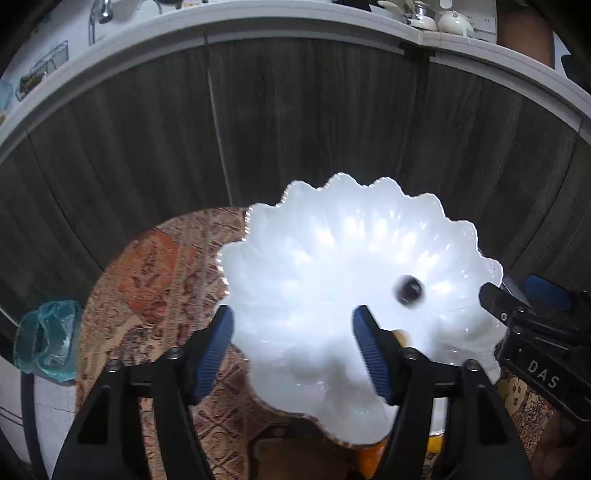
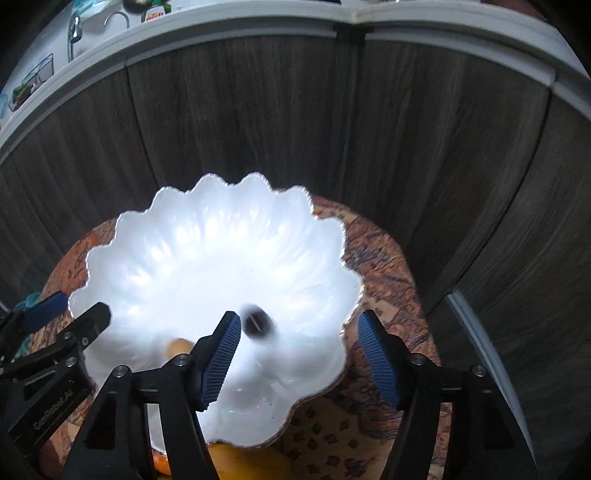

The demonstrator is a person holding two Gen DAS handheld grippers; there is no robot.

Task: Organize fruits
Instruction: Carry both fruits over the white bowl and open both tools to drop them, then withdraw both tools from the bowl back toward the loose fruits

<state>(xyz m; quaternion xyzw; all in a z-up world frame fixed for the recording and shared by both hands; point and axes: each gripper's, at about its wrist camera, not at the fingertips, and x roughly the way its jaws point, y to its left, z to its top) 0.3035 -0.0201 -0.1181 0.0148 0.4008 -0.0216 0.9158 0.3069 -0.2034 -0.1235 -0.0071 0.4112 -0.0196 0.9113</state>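
Left wrist view: we look down on a round worktop with a patterned orange-brown cover.
Room: dark wood-grain cabinet fronts behind, pale counter edge at 12 o'clock.
Bowl: white scalloped bowl on the worktop.
Fruit: small dark fruit, blurred, inside the bowl at 3 o'clock; we cannot tell its long axis. A pale orange fruit is at 7 o'clock.
Left gripper: jaws open, nothing between.
Right gripper: jaws open astride the bowl's rim, not pressing it.
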